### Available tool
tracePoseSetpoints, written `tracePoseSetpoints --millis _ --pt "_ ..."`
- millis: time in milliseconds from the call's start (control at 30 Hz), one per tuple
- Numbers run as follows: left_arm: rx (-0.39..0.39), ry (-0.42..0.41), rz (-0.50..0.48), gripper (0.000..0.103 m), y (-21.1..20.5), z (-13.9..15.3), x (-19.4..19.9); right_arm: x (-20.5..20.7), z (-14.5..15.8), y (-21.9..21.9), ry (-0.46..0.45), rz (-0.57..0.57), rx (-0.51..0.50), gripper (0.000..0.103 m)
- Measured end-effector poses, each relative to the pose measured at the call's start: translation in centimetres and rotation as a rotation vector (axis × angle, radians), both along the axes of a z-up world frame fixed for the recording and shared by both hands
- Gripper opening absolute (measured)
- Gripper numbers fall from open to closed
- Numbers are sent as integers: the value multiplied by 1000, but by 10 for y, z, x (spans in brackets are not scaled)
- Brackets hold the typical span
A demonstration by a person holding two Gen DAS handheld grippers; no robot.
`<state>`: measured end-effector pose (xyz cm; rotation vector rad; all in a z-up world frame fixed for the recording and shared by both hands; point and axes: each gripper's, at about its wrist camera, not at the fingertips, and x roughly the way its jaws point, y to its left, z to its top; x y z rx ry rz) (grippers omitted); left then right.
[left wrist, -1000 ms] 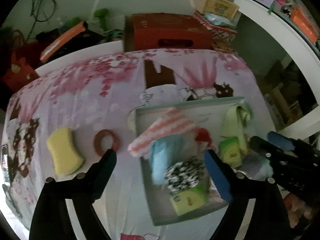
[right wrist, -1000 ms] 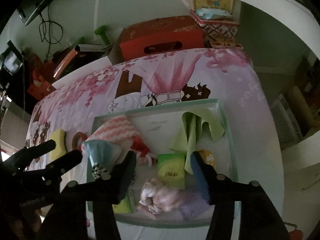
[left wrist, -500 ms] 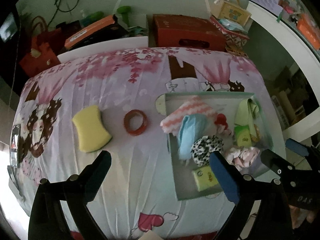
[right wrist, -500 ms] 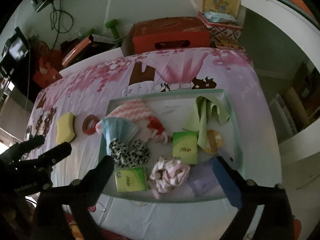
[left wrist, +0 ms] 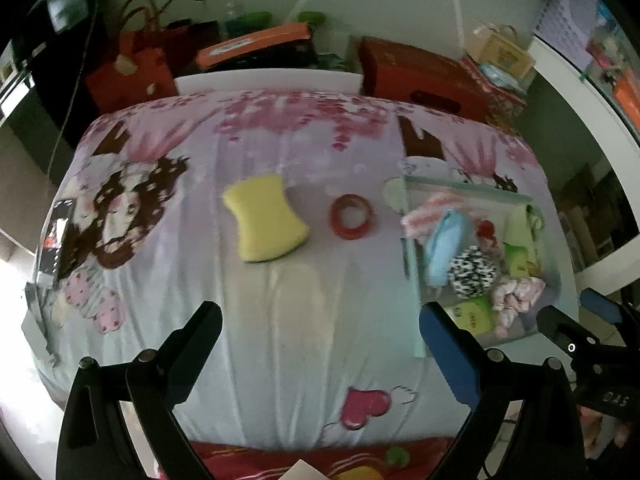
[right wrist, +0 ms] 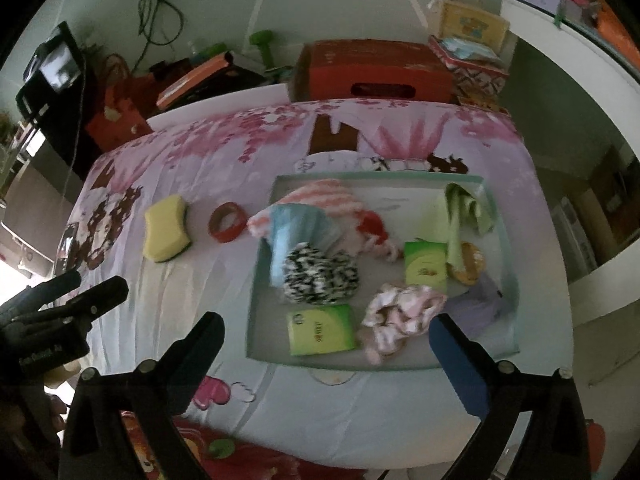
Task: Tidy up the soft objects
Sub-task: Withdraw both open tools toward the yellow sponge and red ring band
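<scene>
right gripper (right wrist: 326, 356) jaws wide apart, empty; a second ago narrower, low over tray (right wrist: 496, 216), now pulled back above tray's near edge. left gripper (left wrist: 320, 344) also spread, empty, shifted left of tray over bare sheet. reads as drop-off done, next pick-up starting. yellow sponge (left wrist: 264, 222) left of tray, ahead of left gripper; red ring (left wrist: 352, 216) between sponge and tray.

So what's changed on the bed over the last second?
Both grippers pulled back from the tray. The right gripper opened its fingers around the green pack and left it there; the left gripper swung toward the yellow sponge, empty. Sponge, red ring and tray contents stayed put.
</scene>
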<state>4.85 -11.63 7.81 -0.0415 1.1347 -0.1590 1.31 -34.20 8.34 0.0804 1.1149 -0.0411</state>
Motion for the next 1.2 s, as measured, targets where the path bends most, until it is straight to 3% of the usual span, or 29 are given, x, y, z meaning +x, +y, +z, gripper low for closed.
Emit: tracePoseSetpoints --millis 600,867,1200 --pt "-27 23 144 99 111 -14 15 30 -4 113 10 140 -17 103" --pt "-40 61 169 99 127 -34 45 63 -25 137 51 158 0 103" --pt "-47 127 151 99 116 -70 96 115 -61 140 118 164 21 103"
